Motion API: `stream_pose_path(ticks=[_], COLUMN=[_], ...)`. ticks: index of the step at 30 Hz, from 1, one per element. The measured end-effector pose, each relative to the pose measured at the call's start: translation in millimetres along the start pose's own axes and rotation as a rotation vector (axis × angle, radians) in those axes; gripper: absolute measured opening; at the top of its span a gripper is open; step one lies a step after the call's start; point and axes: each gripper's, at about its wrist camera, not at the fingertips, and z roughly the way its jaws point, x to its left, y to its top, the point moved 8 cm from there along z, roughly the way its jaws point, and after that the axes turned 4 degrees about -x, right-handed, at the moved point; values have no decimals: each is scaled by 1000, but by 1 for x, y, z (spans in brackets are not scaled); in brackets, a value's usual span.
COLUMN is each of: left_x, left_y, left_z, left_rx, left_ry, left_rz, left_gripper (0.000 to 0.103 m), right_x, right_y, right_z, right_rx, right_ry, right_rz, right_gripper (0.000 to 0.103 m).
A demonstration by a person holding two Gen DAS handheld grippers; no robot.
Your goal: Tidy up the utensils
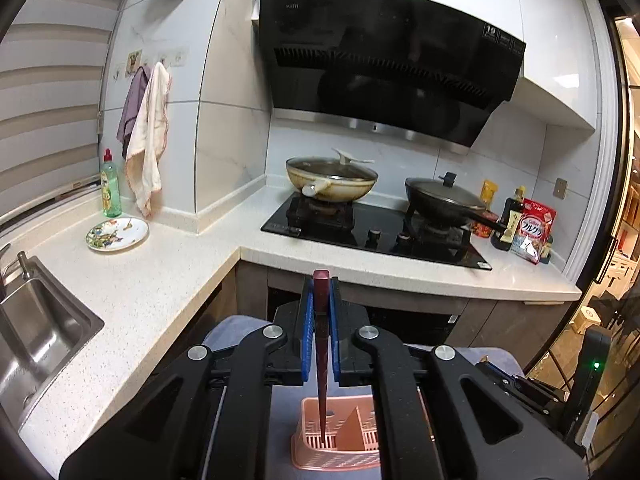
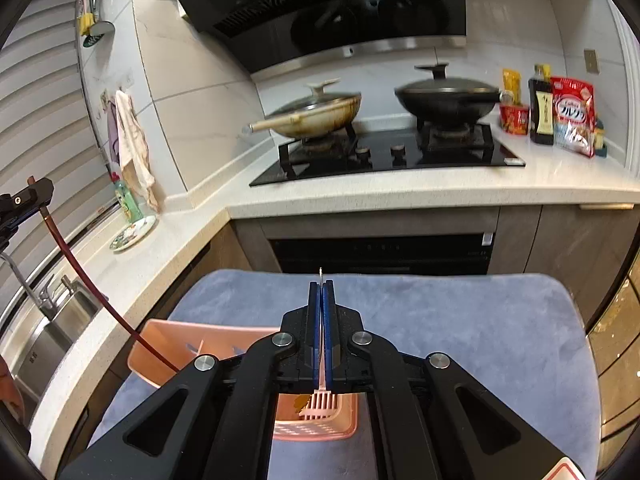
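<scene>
Left tongs [image 1: 320, 320] pinch a dark red chopstick [image 1: 321, 360] over the pink utensil basket [image 1: 336, 456], while right tongs [image 2: 322, 320] clamp a thin pale utensil [image 2: 320, 276].

The basket [image 2: 316, 428] sits on a cloth [image 2: 440, 320] before the stove [image 2: 384, 152], sink [image 2: 60, 320] probably left.

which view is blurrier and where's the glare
Right wrist view: the pans, black wok and beige pan, look smeared, while the right gripper stays sharp. Left wrist view: crisper overall; glare and reflections sit on the glossy range hood. Both views bow straight edges, fisheye style.
</scene>
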Motion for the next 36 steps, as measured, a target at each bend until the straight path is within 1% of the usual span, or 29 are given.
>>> stream_pose_path(ticks=[2, 5, 6, 7, 8, 9, 10, 11, 14, 16, 17, 18, 19, 23, 24, 28, 31, 34, 36], left_x=[4, 13, 15, 18, 21, 25, 29, 32, 38, 44, 45, 48, 51, 56, 58, 62, 63, 60, 60], left_y=[-7, -11, -11, -12, -13, -13, -13, -13, -17, -25, -28, -34, -40, -69, -81, -116, -147, -175, -194], left_z=[3, 1, 0, -3, -6, -11, -18, -28, -51, -74, -81, -94, -107, -145, -158, -189, -209, -224, -233], left_rx=[19, 28, 30, 31, 32, 27, 18, 12, 16, 34, 36, 40, 42, 82, 96, 136, 174, 211, 230], left_ry=[7, 18, 24, 36, 52, 68, 78, 85, 97, 103, 103, 109, 115, 117, 119, 129, 131, 120, 125], left_rz=[-3, -10, -9, -6, -4, -7, -9, -5, 1, 7, 10, 14, 18, 41, 43, 58, 70, 77, 79], left_gripper=[7, 8, 13, 26, 36, 48, 51, 51, 52, 53, 59, 64, 65, 65, 65, 65, 65, 65, 65], right_x=[-2, -5, -7, -9, -10, -12, -13, -15, -20, -21, -22, -22, -23, -22, -21, -10, 0, 9, 12], right_y=[-5, -6, -4, -2, -1, 1, 4, 5, 4, -2, -8, -14, -20, -57, -66, -111, -143, -184, -204], right_z=[3, -2, -6, -11, -16, -23, -31, -42, -76, -99, -114, -124, -135, -179, -187, -219, -233, -242, -245], right_rx=[11, 2, -2, -6, -11, -18, -27, -38, -55, -59, -58, -54, -51, -15, -6, 24, 55, 109, 134], right_ry=[2, -2, -5, -2, 0, 0, 0, 5, 16, 22, 25, 28, 29, 41, 42, 9, 7, 17, 17], right_rz=[2, 1, 4, 12, 16, 22, 26, 33, 45, 48, 49, 49, 48, 45, 41, -30, -63, -64, -69], right_gripper=[4, 6, 6, 8, 12, 15, 20, 24, 27, 30, 33, 33, 33, 34, 34, 34, 34, 34, 34])
